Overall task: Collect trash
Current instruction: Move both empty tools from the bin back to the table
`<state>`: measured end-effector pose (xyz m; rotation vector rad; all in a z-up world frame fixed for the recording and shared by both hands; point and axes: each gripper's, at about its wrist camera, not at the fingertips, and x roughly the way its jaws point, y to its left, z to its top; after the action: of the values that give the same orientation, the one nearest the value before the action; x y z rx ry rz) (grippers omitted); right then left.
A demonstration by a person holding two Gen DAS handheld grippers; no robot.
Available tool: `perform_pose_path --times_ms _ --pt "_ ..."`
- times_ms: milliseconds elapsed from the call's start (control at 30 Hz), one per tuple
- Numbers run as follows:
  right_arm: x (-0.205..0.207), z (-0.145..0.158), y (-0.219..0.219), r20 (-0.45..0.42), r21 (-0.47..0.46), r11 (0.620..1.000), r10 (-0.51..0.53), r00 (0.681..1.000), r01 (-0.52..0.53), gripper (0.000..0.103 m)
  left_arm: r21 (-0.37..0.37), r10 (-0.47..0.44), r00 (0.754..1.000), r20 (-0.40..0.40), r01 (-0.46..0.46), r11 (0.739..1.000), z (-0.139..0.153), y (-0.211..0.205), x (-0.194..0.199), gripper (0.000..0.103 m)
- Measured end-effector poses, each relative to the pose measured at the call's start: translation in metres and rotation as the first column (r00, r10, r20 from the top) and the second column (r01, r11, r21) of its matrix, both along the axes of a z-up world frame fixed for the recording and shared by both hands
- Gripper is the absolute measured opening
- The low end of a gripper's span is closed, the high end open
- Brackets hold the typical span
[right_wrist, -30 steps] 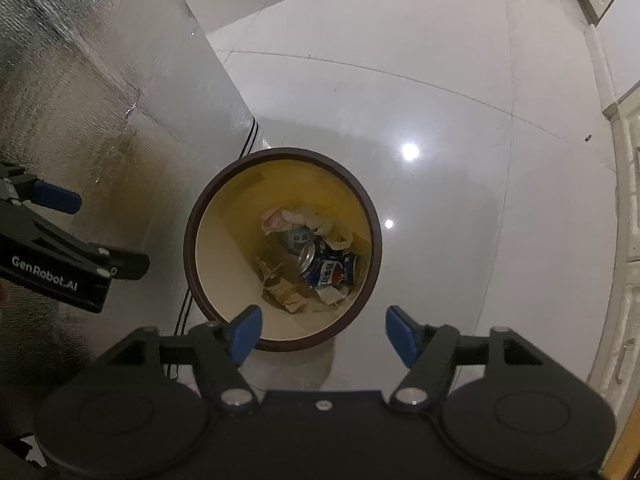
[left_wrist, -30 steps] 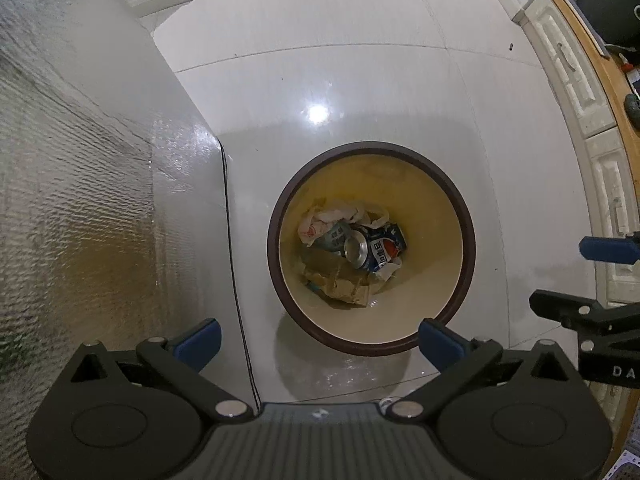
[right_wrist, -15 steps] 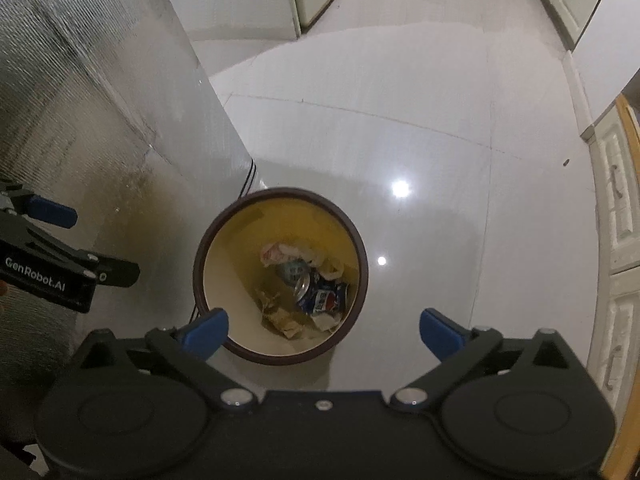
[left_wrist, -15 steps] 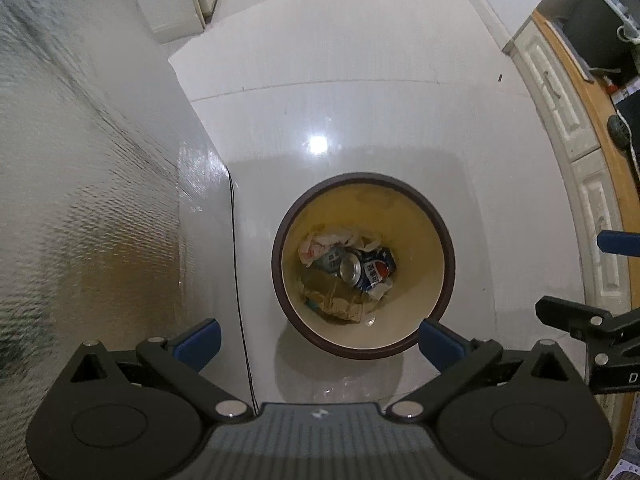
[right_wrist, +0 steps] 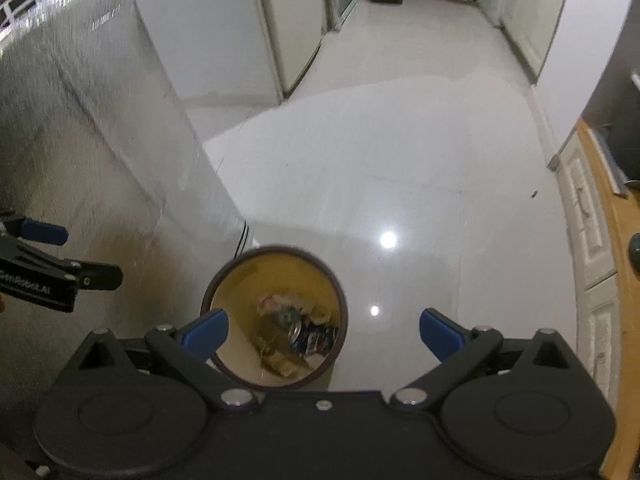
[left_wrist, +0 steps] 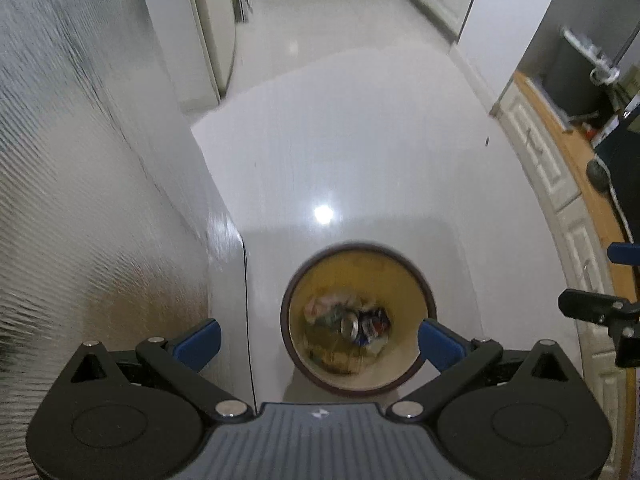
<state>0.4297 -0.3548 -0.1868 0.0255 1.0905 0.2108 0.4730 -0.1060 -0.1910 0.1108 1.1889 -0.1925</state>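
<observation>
Left wrist view: left gripper (left_wrist: 318, 340) and right gripper (right_wrist: 324, 332) gape wide and empty above the round trash bin (left_wrist: 416, 276) on the floor (left_wrist: 360, 140), a crushed can (left_wrist: 352, 326) and wrappers inside. Drop-off looks finished; next means finding more litter.

Glossy white tiled floor (left_wrist: 360, 152) mirrors a ceiling light, flanked by textured silver panel (left_wrist: 72, 200) and cream cabinets (right_wrist: 588, 216).
</observation>
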Motion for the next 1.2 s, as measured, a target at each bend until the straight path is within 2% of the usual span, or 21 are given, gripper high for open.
perform_pose_path --times_ms 200,367,567,700,900,1067,1200 --pt "-0.011 0.036 -0.016 0.124 0.018 0.998 -0.070 0.990 0.068 0.103 -0.035 0.004 0.990 0.138 0.001 0.999 0.040 -0.003 -0.014 0.103" --pt "-0.024 0.068 -0.020 0.236 0.059 0.995 -0.095 0.967 0.084 0.103 -0.069 0.035 0.968 0.249 -0.018 0.997 0.075 -0.003 -0.029 0.103" --pt "-0.032 0.100 -0.014 0.345 0.117 0.990 -0.113 0.932 0.077 0.103 -0.077 0.070 0.939 0.336 -0.047 0.996 0.122 0.003 -0.043 0.103" --pt "-0.028 0.128 0.003 0.400 0.093 0.995 -0.078 0.913 0.044 0.103 -0.076 0.083 0.904 0.419 -0.056 0.996 0.169 0.016 -0.047 0.103" --pt "-0.015 0.192 0.033 0.488 0.083 0.996 -0.016 0.873 -0.028 0.103 -0.054 0.102 0.837 0.538 -0.087 0.995 0.240 0.041 -0.050 0.103" --pt "-0.001 0.245 0.069 0.558 0.085 0.992 0.033 0.829 -0.096 0.103 -0.023 0.125 0.789 0.601 -0.139 0.990 0.280 0.079 -0.050 0.103" --pt "0.011 0.276 0.106 0.597 0.095 0.984 0.067 0.800 -0.153 0.103 -0.028 0.174 0.757 0.630 -0.202 0.979 0.297 0.125 -0.054 0.103"
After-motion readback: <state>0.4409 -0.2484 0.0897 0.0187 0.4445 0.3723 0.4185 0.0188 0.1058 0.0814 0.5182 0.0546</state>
